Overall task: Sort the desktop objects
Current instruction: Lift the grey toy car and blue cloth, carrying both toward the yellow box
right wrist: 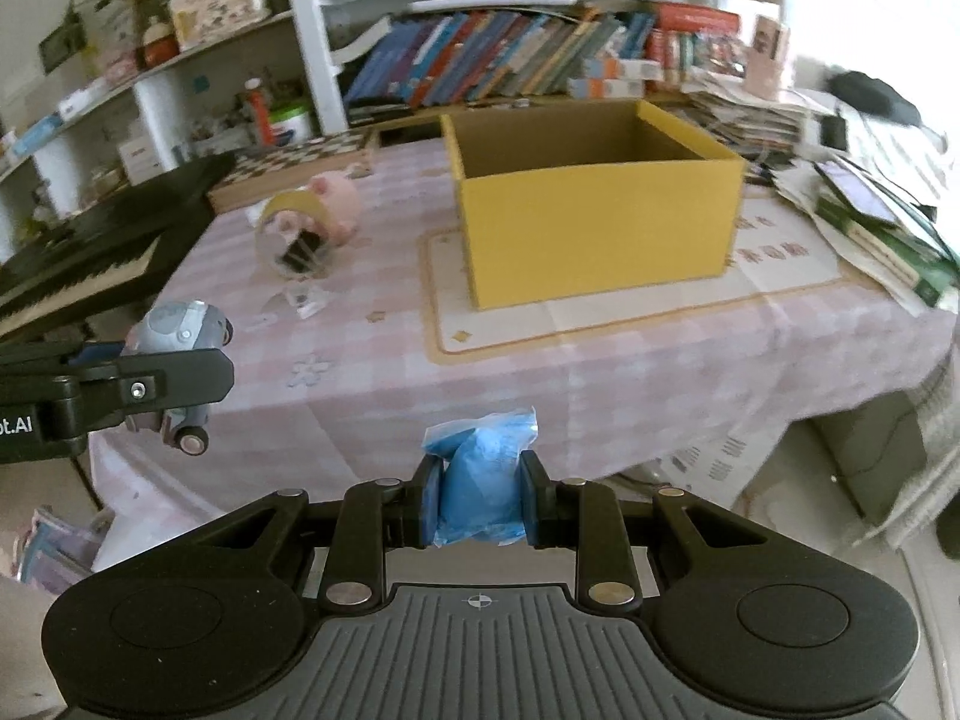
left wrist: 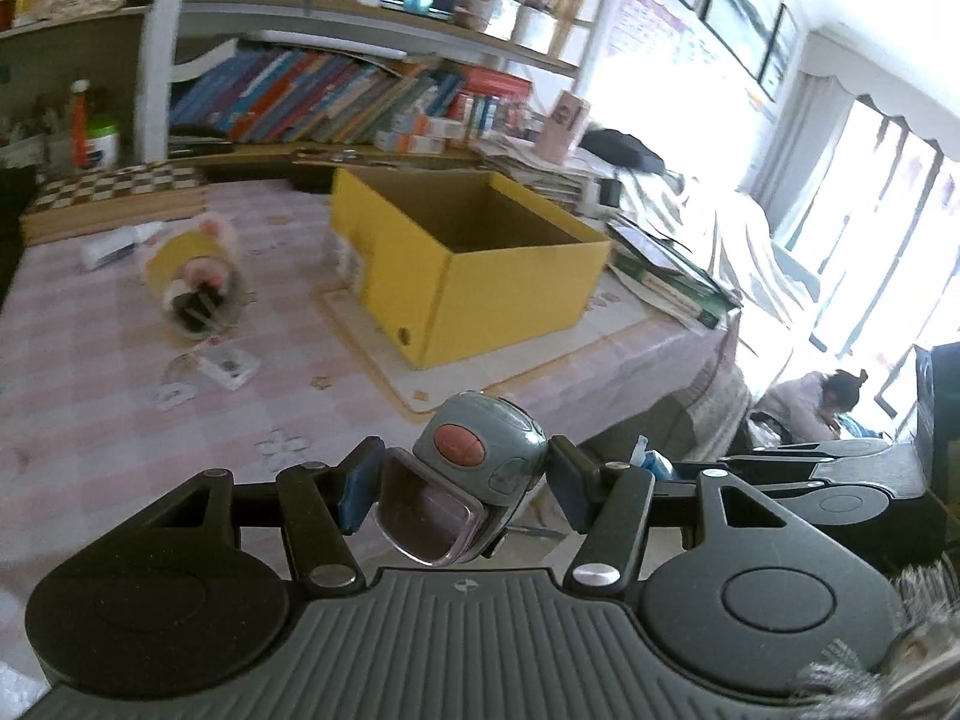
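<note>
Though crinkly, soft blue packet [right wrist: 480,492]

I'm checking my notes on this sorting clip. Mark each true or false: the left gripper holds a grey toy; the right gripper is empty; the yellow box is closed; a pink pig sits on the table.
1. The left gripper holds a grey toy: true.
2. The right gripper is empty: false, its fingers clamp a blue packet.
3. The yellow box is closed: false, it is open on top.
4. A pink pig sits on the table: true.
</note>
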`<act>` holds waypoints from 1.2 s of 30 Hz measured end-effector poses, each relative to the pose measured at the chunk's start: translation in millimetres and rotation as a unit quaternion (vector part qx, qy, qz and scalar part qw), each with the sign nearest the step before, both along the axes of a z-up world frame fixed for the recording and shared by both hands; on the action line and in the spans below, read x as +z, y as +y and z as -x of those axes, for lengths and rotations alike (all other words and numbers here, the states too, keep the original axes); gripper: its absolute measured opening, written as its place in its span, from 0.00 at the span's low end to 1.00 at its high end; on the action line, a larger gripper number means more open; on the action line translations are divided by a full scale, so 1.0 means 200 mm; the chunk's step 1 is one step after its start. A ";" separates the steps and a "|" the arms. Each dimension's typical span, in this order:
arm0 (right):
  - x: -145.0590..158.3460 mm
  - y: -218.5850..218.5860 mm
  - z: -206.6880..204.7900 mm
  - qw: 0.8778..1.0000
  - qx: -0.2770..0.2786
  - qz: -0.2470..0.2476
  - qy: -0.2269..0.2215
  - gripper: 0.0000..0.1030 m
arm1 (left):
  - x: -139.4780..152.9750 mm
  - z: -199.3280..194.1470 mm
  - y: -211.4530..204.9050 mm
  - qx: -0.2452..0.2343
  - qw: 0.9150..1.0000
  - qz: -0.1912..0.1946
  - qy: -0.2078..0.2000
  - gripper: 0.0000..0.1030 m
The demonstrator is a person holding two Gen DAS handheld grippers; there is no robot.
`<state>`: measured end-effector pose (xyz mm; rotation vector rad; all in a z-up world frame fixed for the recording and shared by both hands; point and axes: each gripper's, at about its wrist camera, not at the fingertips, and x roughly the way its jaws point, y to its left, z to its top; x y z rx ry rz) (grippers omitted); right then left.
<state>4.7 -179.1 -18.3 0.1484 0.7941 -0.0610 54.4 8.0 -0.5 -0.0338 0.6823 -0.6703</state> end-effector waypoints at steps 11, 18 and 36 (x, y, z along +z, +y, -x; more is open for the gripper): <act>0.00 -0.18 0.02 0.999 -0.038 -0.011 -0.001 0.25 | 0.02 -0.04 -0.22 -0.039 0.999 -0.008 -0.006 0.54; -0.01 -0.26 -0.02 0.999 -0.039 -0.017 -0.001 0.25 | 0.02 -0.08 -0.30 -0.045 0.999 -0.015 -0.010 0.54; -0.03 -0.47 -0.24 0.999 -0.023 -0.021 0.015 0.25 | 0.02 -0.29 -0.54 -0.050 0.998 -0.022 -0.007 0.54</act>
